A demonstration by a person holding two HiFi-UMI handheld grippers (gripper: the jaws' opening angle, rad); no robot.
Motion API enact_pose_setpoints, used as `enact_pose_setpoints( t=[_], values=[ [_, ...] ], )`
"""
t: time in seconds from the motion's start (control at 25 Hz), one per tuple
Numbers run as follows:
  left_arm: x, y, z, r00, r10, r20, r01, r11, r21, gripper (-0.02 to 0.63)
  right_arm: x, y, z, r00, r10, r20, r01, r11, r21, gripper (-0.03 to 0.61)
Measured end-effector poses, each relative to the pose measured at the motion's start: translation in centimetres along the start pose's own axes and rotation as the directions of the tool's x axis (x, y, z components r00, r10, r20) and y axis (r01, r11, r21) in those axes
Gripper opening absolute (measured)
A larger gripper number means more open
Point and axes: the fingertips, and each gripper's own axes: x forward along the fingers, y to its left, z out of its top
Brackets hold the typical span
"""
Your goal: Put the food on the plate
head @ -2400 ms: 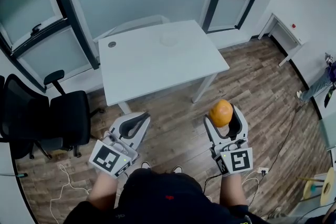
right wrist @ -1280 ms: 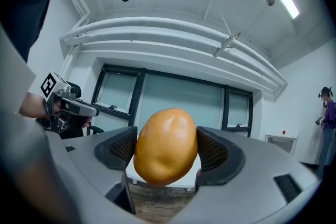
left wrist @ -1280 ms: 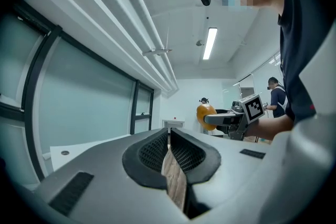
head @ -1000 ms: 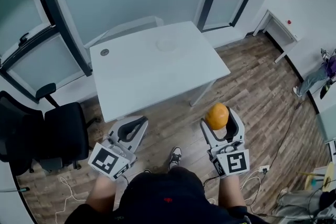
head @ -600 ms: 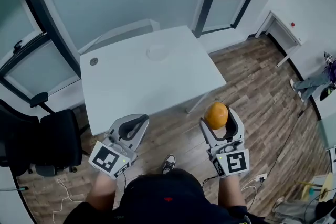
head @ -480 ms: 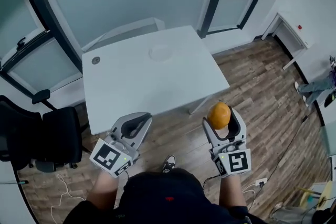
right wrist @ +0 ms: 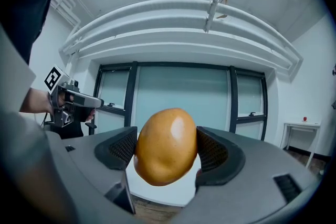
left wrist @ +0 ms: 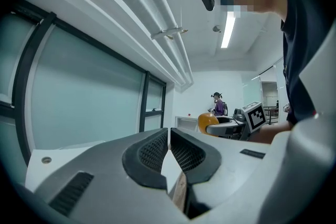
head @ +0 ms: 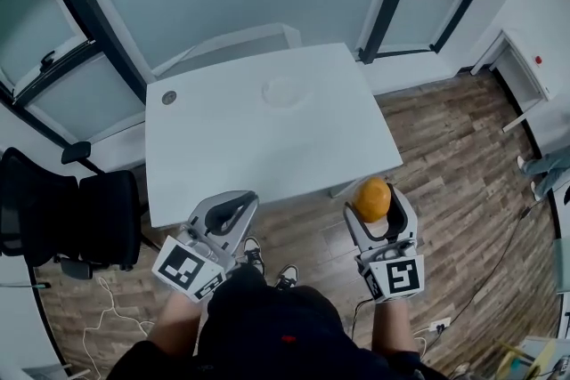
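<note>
Food (right wrist: 166, 145) is clamped in my right gripper (head: 375, 200), short of the worktop (head: 223, 156), while my left gripper (head: 234, 206) is closed on nothing; I judge this the carry, needing a forward reach to the plate (head: 284, 91).

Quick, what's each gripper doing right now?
Left gripper: closed, holding nothing.
Right gripper: closed on the orange fruit.

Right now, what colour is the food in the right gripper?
The food is orange; right gripper view shows best.
</note>
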Motion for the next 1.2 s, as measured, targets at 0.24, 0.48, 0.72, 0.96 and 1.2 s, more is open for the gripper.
enact_pose_setpoints(
  t=[0.24, 0.48, 0.72, 0.96, 1.2],
  values=[
    [3.4, 3.9, -1.2, 1.000, -0.018, -0.006, 0.018, 1.000, 0.003, 0.034, 3.6, -1.5, -1.1, 0.999, -0.025, -0.028, 0.025, 0.999, -0.027, 0.362],
    [7.4, 9.3, 0.1, 0.999, -0.030, 0.014, 0.029, 0.999, 0.015, 0.034, 8.9, -3.8, -0.8, 0.998, -0.046, -0.039, 0.044, 0.998, -0.053, 0.362],
    [9.9, 18.0, 0.3, 1.000, -0.017, -0.002, 0.017, 1.000, 0.014, 0.035, 19.0, -3.0, -0.3, 0.998, -0.004, -0.061, 0.000, 0.998, -0.066, 0.362],
    [10.3, 26.5, -1.8, 1.000, 0.019, -0.008, -0.020, 0.998, -0.058, 0.035, 29.0, -0.2, -1.3, 0.992, 0.063, -0.110, -0.072, 0.994, -0.079, 0.362],
    [9.8, 31.3, -4.3, 0.999, 0.032, -0.026, -0.035, 0.991, -0.127, 0.034, 37.6, 0.4, -4.1, 0.986, 0.064, -0.152, -0.077, 0.994, -0.077, 0.362]
  ],
)
